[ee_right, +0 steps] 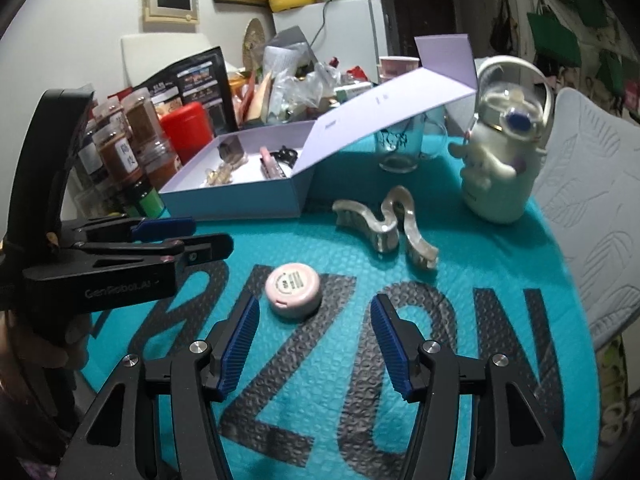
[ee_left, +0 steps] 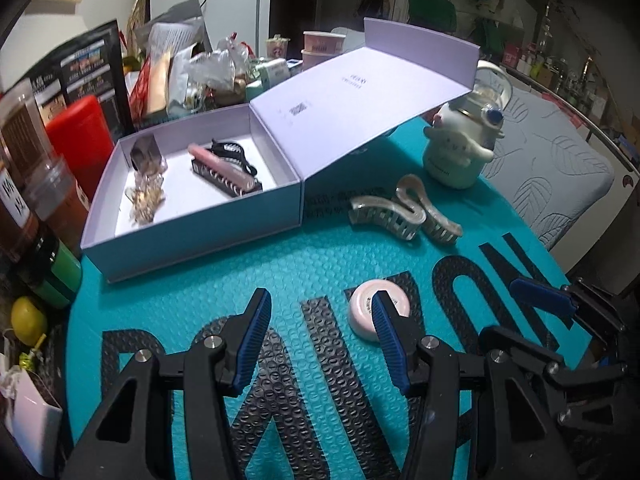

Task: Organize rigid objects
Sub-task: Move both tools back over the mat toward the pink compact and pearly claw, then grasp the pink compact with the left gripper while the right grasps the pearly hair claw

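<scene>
A round pink compact (ee_left: 360, 314) lies on the teal mat (ee_left: 328, 256). My left gripper (ee_left: 319, 297) stands open over the mat, and its right finger covers part of the compact. My right gripper (ee_right: 315, 300) is open too, with the compact (ee_right: 293, 290) just beyond its fingertips and nothing between its pads. A pearly hair claw (ee_right: 384, 226) lies further back, also seen as the claw (ee_left: 404, 208) in the left wrist view. The open lavender box (ee_left: 192, 216) at back left holds several hair clips and a gold trinket. Each view shows the other gripper at its side: the right gripper (ee_left: 500, 308), the left gripper (ee_right: 212, 232).
A white character-shaped bottle (ee_right: 500, 168) and a glass mug (ee_right: 400, 148) stand behind the claw. Spice jars (ee_right: 124, 148), a red canister (ee_right: 186, 128) and piled clutter line the left and back. The box lid (ee_left: 360, 92) leans open to the right. A padded chair (ee_right: 592, 208) is at right.
</scene>
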Tool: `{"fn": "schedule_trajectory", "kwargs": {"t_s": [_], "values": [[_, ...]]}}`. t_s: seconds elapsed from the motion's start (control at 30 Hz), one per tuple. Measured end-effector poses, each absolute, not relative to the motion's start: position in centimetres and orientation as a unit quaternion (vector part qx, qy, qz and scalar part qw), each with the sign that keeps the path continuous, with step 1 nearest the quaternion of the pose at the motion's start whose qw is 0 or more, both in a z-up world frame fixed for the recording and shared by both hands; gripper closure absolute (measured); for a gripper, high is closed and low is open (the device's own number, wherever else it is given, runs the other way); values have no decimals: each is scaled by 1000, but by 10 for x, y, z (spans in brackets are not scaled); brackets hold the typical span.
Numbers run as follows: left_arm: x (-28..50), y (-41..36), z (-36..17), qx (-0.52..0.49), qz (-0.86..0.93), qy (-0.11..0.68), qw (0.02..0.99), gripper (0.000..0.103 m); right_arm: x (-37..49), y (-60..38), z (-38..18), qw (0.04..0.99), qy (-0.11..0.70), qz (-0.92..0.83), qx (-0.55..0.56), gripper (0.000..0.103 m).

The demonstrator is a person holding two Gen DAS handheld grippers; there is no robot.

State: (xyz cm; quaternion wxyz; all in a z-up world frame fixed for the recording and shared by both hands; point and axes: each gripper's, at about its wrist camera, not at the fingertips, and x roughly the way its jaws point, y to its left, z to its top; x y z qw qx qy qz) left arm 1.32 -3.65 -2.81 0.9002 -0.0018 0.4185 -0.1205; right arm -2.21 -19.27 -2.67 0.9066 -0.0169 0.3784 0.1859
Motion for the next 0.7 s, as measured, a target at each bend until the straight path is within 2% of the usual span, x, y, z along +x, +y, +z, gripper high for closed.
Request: {"fn": "schedule_trajectory", "kwargs": {"t_s": [0.37, 0.7], "values": [[23, -47, -55, -29, -172, 437, 882, 51, 1, -214, -43, 902, 400, 160, 2, 40], [40, -73, -78, -8, -200, 476, 856, 51, 27, -229, -46, 904, 405, 139, -7, 34]]}}
